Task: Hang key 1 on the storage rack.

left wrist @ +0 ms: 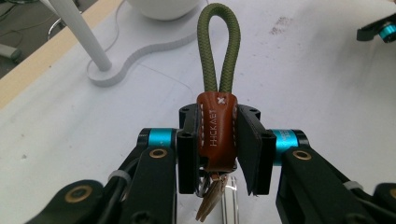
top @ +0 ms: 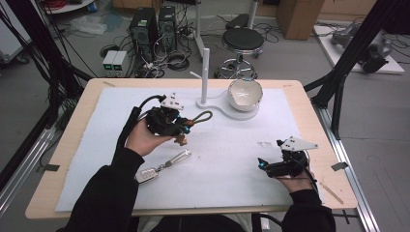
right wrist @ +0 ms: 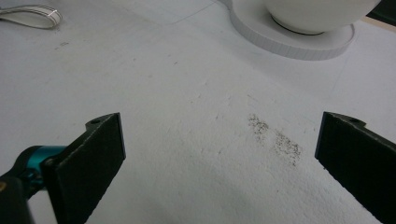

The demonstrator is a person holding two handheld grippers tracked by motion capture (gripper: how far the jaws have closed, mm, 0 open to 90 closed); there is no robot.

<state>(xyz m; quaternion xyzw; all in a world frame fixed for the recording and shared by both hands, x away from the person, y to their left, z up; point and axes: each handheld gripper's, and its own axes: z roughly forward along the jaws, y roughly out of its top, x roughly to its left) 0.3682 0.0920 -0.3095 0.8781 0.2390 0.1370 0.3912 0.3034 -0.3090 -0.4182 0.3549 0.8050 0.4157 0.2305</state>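
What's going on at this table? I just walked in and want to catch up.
A person works with a hand-held gripper in each hand. The left hand-held gripper is shut on the brown leather tab of a keychain, its green cord loop pointing toward the white stand and the bowl. The right hand-held gripper rests open over the mat. A car key lies near the front edge.

Olive-green rope-loop keychain with a brown stitched leather sleeve (left wrist: 216, 133), held off the table.

The leather sleeve sits upright between the black jaws of the left gripper (left wrist: 217, 140), which press on both its sides, its white stamped lettering and small cross facing the left gripper view. The cord loop rises from its top; a metal ring and brass-coloured keys hang below. In the high view the loop (top: 202, 117) points toward the white stand.
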